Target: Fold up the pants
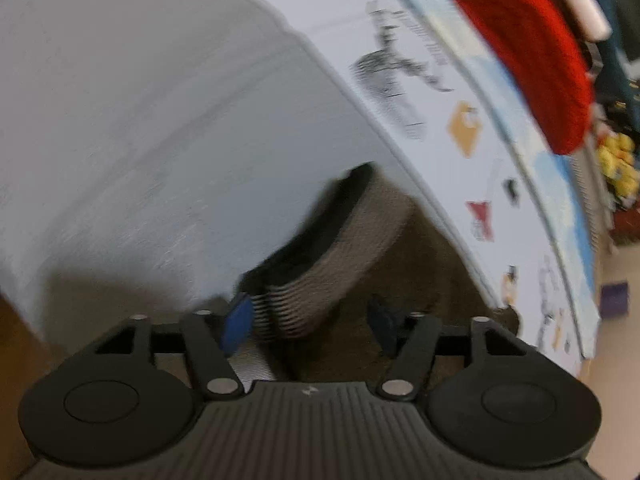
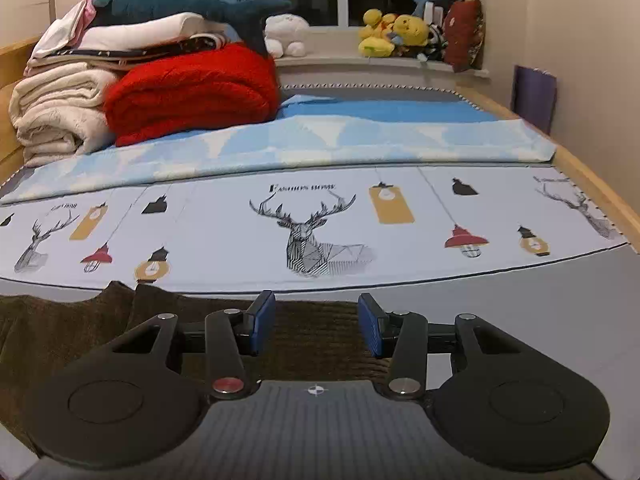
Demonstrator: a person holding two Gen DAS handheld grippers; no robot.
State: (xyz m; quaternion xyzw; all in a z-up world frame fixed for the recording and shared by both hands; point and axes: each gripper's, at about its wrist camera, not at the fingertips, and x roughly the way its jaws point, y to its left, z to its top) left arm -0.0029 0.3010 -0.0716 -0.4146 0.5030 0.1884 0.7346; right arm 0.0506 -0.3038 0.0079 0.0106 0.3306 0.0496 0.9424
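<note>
Brown ribbed pants on the bed, both tools over them.

Item: pants [image 2: 320, 336], brown, spread on the near edge of the bed [image 2: 520, 308], waistband [image 1: 320, 264] turned up in the blurred left view. Left gripper [image 1: 308, 320]: jaws spread either side of that waistband, likely placed to take it. Right gripper [image 2: 316, 326]: jaws spread, empty, low over the cloth. Far: deer-print sheet [image 2: 320, 220], red blanket [image 2: 192, 88].

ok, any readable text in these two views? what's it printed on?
"FASHION HOME" (small, slightly soft): on the bed sheet, above the centre deer print.
Same caption above the left deer: too small to read.
Print on the sheet in the left wrist view: motion-blurred, unreadable.
No text on either gripper.
</note>
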